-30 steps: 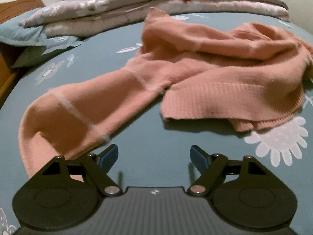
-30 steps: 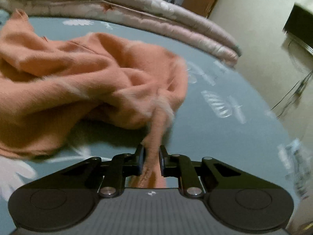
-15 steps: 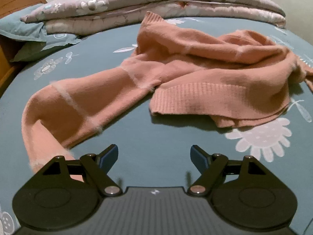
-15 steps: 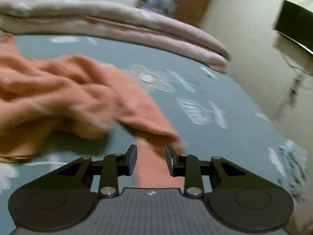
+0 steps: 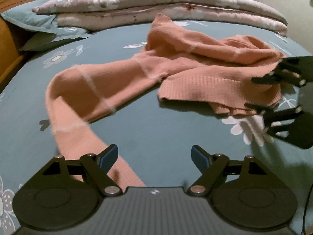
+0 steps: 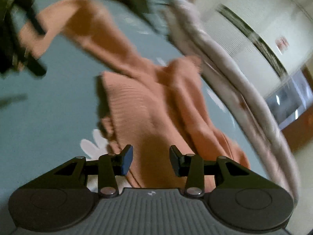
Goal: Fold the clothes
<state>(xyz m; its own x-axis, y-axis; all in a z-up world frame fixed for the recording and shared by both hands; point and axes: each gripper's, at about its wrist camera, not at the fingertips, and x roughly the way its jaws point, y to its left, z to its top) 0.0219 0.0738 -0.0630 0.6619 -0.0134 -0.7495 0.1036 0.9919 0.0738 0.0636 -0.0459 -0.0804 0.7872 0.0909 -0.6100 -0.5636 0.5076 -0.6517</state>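
Behind the bed (image 5: 148,135), folded quilts (image 5: 156,5) lie near the crumpled sweater (image 5: 195,68). Left hand-held gripper (image 5: 154,157) is released; right hand-held gripper (image 6: 151,159) is opening above the sweater, grasping nothing.

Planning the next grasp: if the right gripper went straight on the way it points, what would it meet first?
Most likely the peach sweater: its ribbed body lies directly ahead of the right gripper, whose empty jaws are opening. Blur leaves depth uncertain.
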